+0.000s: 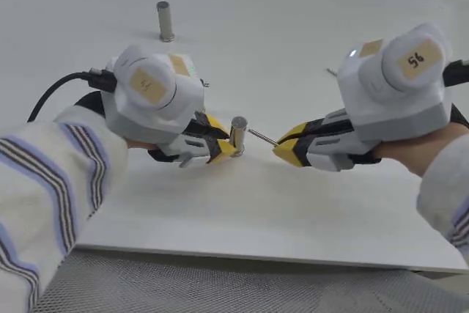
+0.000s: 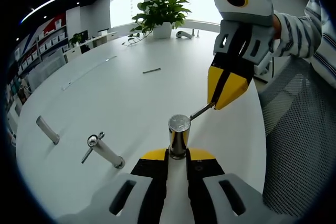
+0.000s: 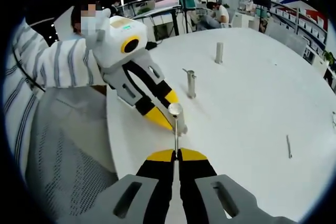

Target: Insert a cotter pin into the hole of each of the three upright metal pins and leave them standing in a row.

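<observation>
Yellow-tipped, the left claw (image 1: 222,147) pinches the lower part of one metal pin (image 1: 238,134) and holds it upright near the near edge of the white table (image 1: 293,56). The right claw (image 1: 281,149) comes from the right, with its jaws pressed together on a thin cotter pin (image 1: 261,137) that points to the left. The free end of this cotter pin reaches the side of the metal pin just under its head. Whether it has entered the hole, I cannot tell.

In the right gripper view, a second pin (image 3: 191,85) stands a little farther away, and a cotter pin seems to cross its top, so I judge this one as done. A third pin (image 3: 219,52) stands still farther away, apart from the others, and it looks bare. A spare cotter pin (image 3: 288,146) lies flat on the table, well apart to the right.

By my judgement about one third of the task is finished and the second insertion is under way. What remains is to push this cotter pin through, fit the spare one into the third pin, and check that the three stand in a row.
</observation>
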Motion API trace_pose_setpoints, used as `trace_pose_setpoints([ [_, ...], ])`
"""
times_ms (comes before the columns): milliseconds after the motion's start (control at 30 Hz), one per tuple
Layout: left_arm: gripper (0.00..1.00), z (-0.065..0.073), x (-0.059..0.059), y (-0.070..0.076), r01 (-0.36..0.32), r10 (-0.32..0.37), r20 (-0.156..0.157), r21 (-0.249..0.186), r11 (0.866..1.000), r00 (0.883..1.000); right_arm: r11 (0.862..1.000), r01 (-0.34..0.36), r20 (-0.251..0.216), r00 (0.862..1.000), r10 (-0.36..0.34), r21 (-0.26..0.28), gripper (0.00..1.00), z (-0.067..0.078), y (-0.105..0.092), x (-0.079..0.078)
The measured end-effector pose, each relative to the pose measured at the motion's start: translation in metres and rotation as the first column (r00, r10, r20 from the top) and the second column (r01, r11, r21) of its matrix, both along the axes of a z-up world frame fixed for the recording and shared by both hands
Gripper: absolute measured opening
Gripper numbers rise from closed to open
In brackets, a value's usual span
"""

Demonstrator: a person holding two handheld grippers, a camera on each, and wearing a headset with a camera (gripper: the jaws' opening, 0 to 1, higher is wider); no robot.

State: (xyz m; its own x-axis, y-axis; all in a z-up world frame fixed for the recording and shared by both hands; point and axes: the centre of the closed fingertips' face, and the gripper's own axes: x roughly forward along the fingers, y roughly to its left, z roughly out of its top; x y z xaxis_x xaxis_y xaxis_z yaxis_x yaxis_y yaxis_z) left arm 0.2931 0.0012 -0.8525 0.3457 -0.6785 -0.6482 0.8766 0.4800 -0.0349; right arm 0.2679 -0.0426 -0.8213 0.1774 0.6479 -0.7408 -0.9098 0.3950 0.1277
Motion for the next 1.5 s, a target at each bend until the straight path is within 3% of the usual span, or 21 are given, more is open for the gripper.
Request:
trace_pose_setpoints([
  [400,0.12,0.0009,0.0016,-0.0100,0.041,-0.041,0.011,-0.012,0.999,0.999,0.999,-0.041,0.028,0.999,0.042,-0.028,0.04,-0.0023,0.0016,0.0010],
  [700,0.12,0.0031,0.0011,-0.0088,0.032,-0.032,0.009,-0.014,0.999,0.999,0.998,-0.058,0.041,0.997,0.059,-0.032,0.04,0.0027,0.0006,0.0009],
  [1500,0.11,0.0079,-0.0026,-0.0066,0.015,-0.015,-0.005,-0.013,1.000,1.000,0.993,-0.102,0.053,0.993,0.105,-0.062,0.04,-0.0026,0.0083,0.0065],
])
